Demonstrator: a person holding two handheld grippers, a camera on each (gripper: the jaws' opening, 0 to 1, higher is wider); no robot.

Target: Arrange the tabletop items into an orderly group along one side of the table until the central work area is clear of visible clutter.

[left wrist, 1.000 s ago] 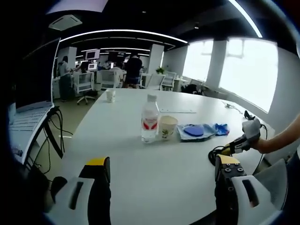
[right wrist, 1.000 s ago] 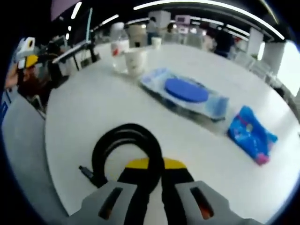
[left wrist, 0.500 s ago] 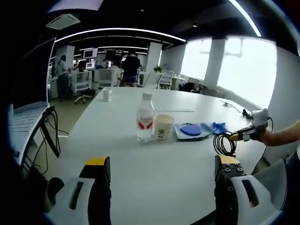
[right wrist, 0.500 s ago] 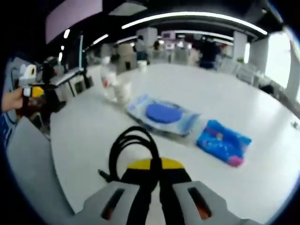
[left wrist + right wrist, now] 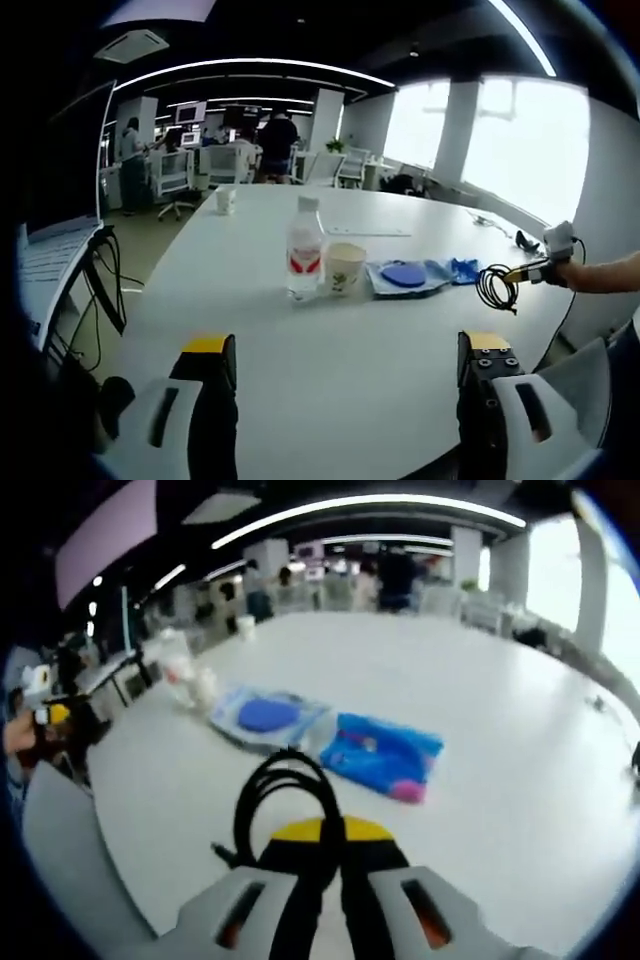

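Observation:
My right gripper (image 5: 330, 832) is shut on a coiled black cable (image 5: 284, 798), which hangs above the white table (image 5: 500, 730). In the left gripper view the right gripper (image 5: 540, 268) holds the cable (image 5: 495, 288) at the table's right edge. My left gripper (image 5: 347, 352) is open over the near edge, with nothing between its fingers. A row stands mid-table: a water bottle (image 5: 304, 262), a paper cup (image 5: 345, 269), a clear bag with a blue disc (image 5: 405, 275) and a blue packet (image 5: 462, 270). The blue packet (image 5: 380, 755) and the disc bag (image 5: 265, 717) lie ahead of the right gripper.
A small white cup (image 5: 226, 200) stands far back and a flat sheet (image 5: 370, 231) lies behind the row. A laptop (image 5: 60, 210) on a stand with cables is off the table's left side. People and desks fill the background. A black item (image 5: 522, 240) lies at the far right edge.
The right gripper has lifted the cable coil off the table and carried it to the right, towards the table's edge. The left gripper stays open and in place.

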